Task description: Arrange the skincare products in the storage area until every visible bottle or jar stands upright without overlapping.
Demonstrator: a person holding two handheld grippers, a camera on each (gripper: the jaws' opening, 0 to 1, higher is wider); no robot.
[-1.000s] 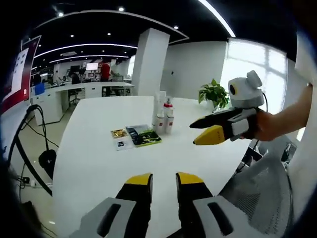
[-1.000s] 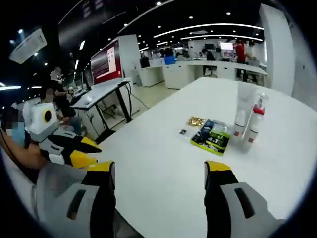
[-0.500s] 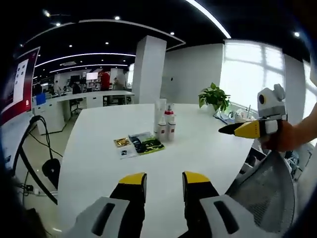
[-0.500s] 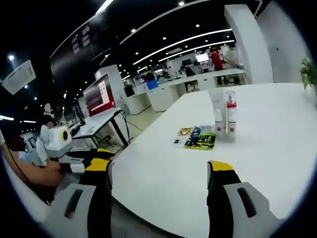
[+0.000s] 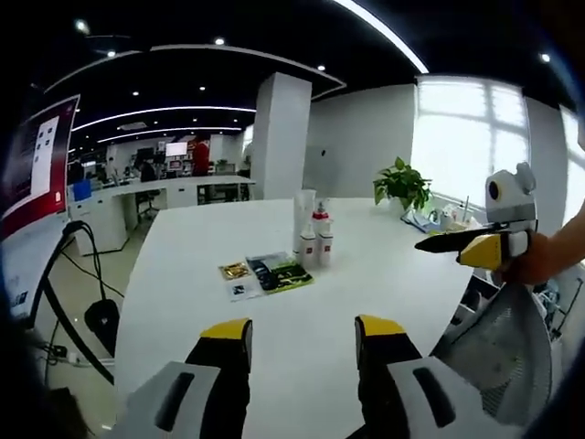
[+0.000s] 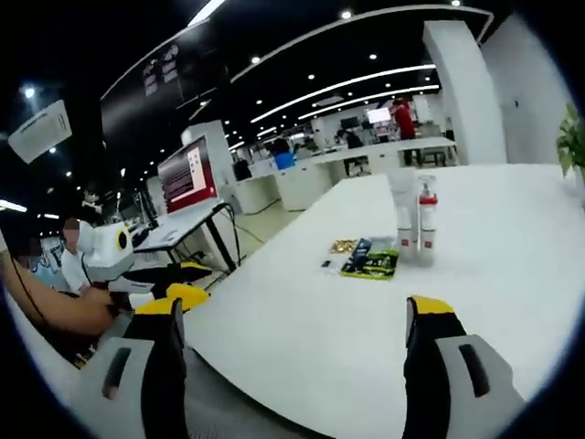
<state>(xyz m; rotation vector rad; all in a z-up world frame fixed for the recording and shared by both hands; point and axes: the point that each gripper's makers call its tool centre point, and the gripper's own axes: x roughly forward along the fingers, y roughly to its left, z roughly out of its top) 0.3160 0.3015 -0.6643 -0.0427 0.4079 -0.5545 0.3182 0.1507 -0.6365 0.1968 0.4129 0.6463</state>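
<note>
The left gripper view looks along the white bench (image 5: 302,320) from its near edge, well back from the bottles (image 5: 313,240) at 12 o'clock. The right gripper view faces the same bench (image 6: 366,338) from farther right, bottles (image 6: 417,219) at 1 o'clock. Both views share them and the sachets (image 5: 267,274).

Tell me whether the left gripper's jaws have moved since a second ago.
Yes. In the left gripper view the left gripper has its jaws wider apart than before, showing more of the white table between the yellow tips.
</note>
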